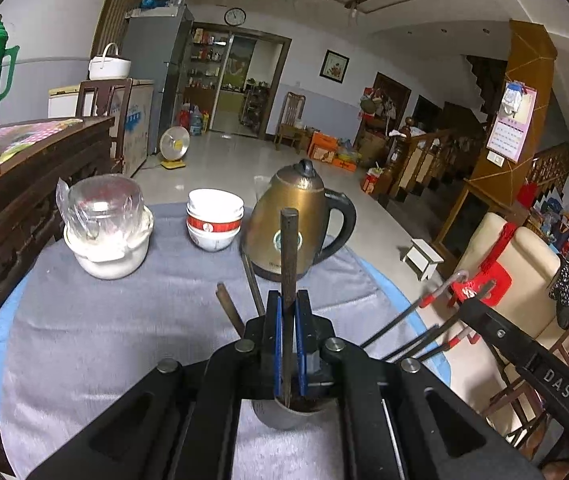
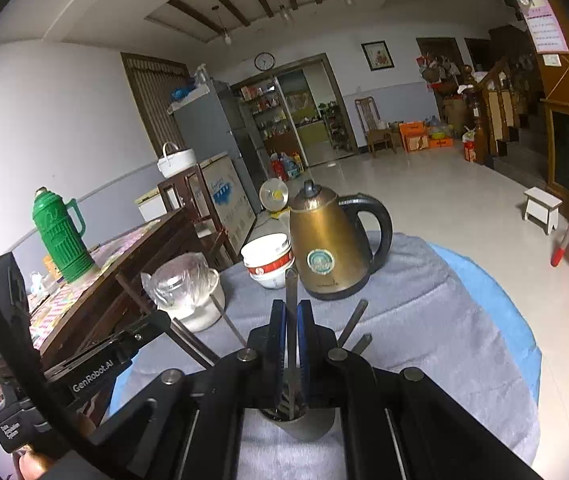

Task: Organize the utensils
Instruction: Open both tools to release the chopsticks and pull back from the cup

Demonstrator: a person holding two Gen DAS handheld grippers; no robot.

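My left gripper (image 1: 288, 300) is shut on a dark chopstick (image 1: 289, 248) that stands upright, its lower end inside a grey metal cup (image 1: 284, 416) right under the jaws. Two more chopsticks (image 1: 230, 308) lean out of the cup to the left. My right gripper (image 2: 292, 310) is shut on another dark chopstick (image 2: 291, 292), also upright with its lower end in the same cup (image 2: 304, 426). Other chopsticks (image 2: 353, 320) lean out to the right. The left gripper's body (image 2: 96, 364) shows at the left of the right wrist view.
On the grey cloth (image 1: 84, 320) stand a brass kettle (image 1: 292, 220), stacked white and red bowls (image 1: 214, 218) and a white pot holding a wrapped glass (image 1: 104, 220). A dark wooden table with a green thermos (image 2: 60, 236) is on the left. A red chair (image 1: 480, 280) stands right.
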